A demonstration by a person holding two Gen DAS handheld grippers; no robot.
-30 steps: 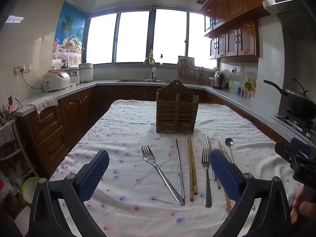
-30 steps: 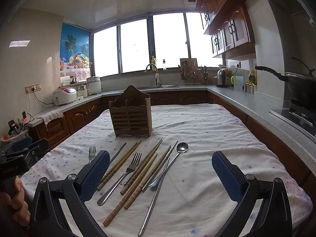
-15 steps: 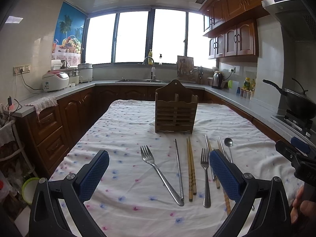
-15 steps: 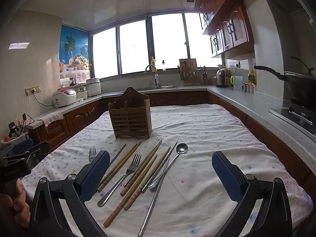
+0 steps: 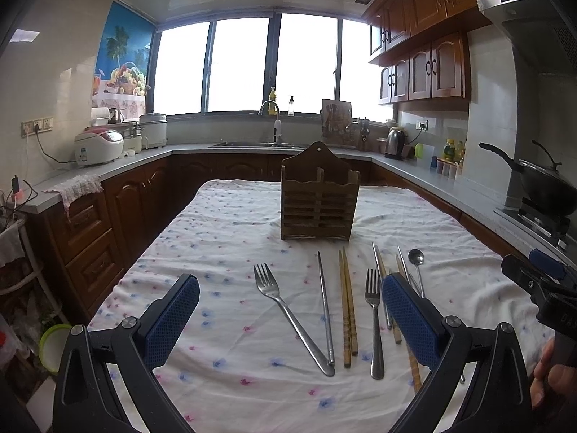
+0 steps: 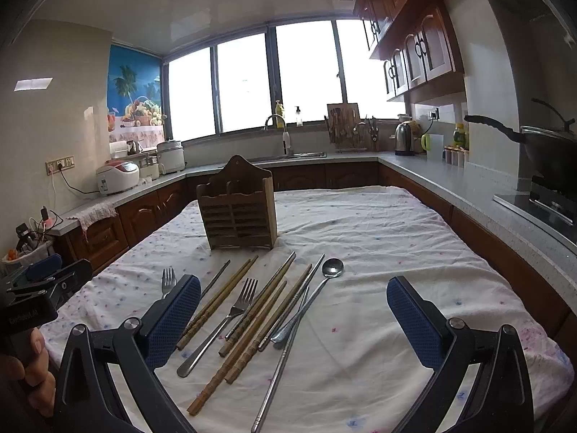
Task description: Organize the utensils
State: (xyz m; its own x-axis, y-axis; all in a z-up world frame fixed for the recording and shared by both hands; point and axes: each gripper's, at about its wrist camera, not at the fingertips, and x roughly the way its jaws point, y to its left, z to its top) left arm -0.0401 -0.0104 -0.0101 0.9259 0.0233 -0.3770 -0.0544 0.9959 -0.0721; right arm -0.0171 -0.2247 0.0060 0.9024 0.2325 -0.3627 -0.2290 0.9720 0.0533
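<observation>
A wooden utensil holder [image 5: 319, 200] stands upright on the cloth-covered table [image 5: 223, 238]; it also shows in the right wrist view [image 6: 238, 209]. In front of it lie two forks [image 5: 285, 310] [image 5: 374, 321], metal chopsticks [image 5: 325, 306], wooden chopsticks [image 5: 348, 310] and a spoon [image 5: 417, 263]. My left gripper [image 5: 290, 319] is open and empty above the near table edge. My right gripper [image 6: 294, 319] is open and empty, over the spread of chopsticks [image 6: 252, 317], a fork [image 6: 223, 324] and the spoon [image 6: 313, 292].
Kitchen counters [image 5: 108, 169] run along the left, back and right. A wok [image 5: 544, 184] sits on the stove at the right. A rice cooker [image 5: 98, 146] stands on the left counter. The other gripper shows at each view's edge [image 5: 541, 285] [image 6: 43, 288].
Both views have shifted only slightly; the holder and utensils lie as before. Both grippers stay open.
</observation>
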